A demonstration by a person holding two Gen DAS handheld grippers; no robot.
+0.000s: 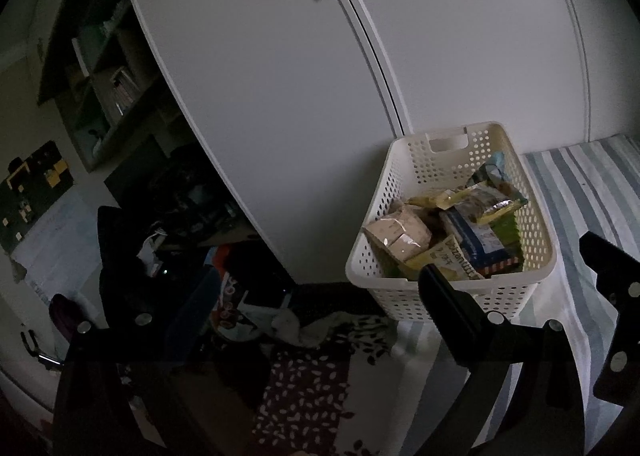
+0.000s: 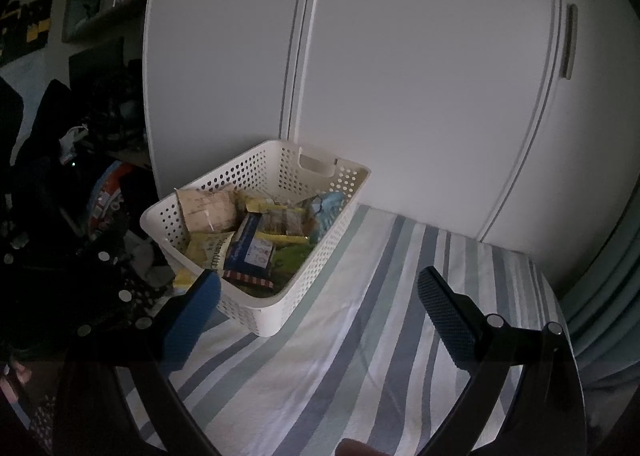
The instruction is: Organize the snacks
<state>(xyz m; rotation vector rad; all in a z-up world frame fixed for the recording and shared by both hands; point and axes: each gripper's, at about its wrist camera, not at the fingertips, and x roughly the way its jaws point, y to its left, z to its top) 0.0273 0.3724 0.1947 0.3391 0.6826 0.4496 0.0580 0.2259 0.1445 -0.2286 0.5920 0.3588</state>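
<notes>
Snacks (image 2: 256,232) lie in a white perforated basket (image 2: 280,308), which stands on a striped cover (image 2: 360,356) just in front of a white wardrobe (image 2: 400,75). In the left wrist view the same basket (image 1: 400,296) is near the edge of the cover (image 1: 580,195), and beyond that edge there is dark clutter on the floor.

The right gripper (image 2: 320,296) is spread wide and holds nothing; its left finger is close to the near corner of the basket and its right finger is over the bare cover. For the left gripper (image 1: 280,320), only one finger is clear, in front of the basket wall. The other side is lost in the dark, so I cannot tell if the jaws are released or clenched. No packet shows between them.

I judge that the task is near its end, or already finished. All packets I can see are inside the basket: a beige one (image 2: 208,207), a blue one (image 2: 252,248), some yellow ones and a green one. No snack lies on the cover. They are piled, not in neat rows, so perhaps some arranging is left.

There is printing on the yellow and the blue packets, but the light is too weak and I cannot read any brand with certainty.
</notes>
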